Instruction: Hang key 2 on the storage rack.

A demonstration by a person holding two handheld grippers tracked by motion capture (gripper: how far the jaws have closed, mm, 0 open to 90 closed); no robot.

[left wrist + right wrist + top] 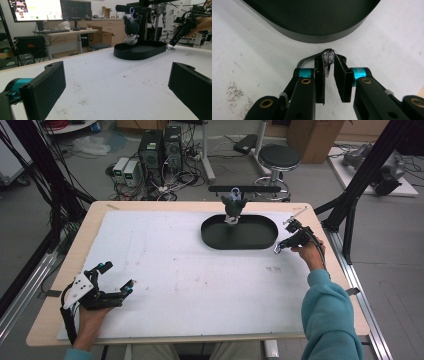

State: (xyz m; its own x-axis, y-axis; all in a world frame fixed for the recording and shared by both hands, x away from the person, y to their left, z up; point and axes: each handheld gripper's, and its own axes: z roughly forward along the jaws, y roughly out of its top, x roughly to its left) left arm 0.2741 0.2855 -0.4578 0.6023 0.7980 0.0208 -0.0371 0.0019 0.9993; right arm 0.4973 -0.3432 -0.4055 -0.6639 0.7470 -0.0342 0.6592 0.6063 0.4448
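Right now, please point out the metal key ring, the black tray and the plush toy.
metal key ring (329, 55), right gripper view, top of its loop
black tray (270, 236), high view, right rim
plush toy (131, 25), left gripper view, dark head

Glossy metal key ring (329, 55) beside matt black plastic tray (312, 22) (white mat (262, 57) rough)

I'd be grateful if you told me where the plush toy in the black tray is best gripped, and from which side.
Grip the plush toy by the blue loop on top of its head, coming from above. It sits upright at the far rim of the black tray, so the loop stands free, and the tray wall probably hampers a low sideways approach to the body.
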